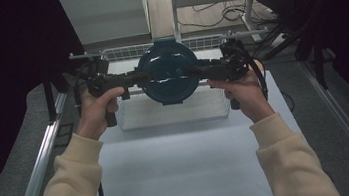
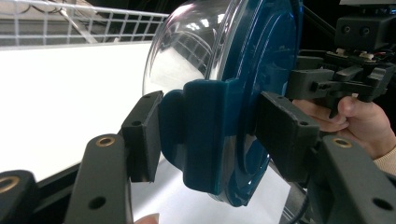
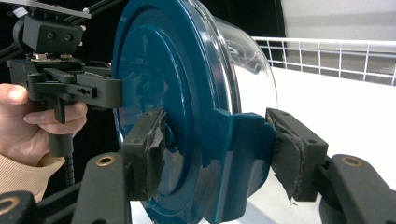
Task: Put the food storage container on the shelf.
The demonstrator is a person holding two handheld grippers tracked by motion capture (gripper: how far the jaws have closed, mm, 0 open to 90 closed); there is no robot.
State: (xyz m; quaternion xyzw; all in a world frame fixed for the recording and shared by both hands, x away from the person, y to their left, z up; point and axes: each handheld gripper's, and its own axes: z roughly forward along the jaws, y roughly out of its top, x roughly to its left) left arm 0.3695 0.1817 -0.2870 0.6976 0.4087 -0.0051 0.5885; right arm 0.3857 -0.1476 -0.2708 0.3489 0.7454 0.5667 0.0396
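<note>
The left gripper and the right gripper each had their fingers clenched on a side tab of the teal-lidded glass container, which was held on edge in the air above the white wire basket. That basket stood on the white table, whose near part lay bare between the person's cream sleeves. Metal rails ran along grey flooring on either side, with dark curtains, a shelf frame and loose cables behind.

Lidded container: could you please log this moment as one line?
container: lifted above wire basket, lid facing person | left gripper: shut on clasp | right gripper: shut on opposite clasp
</note>
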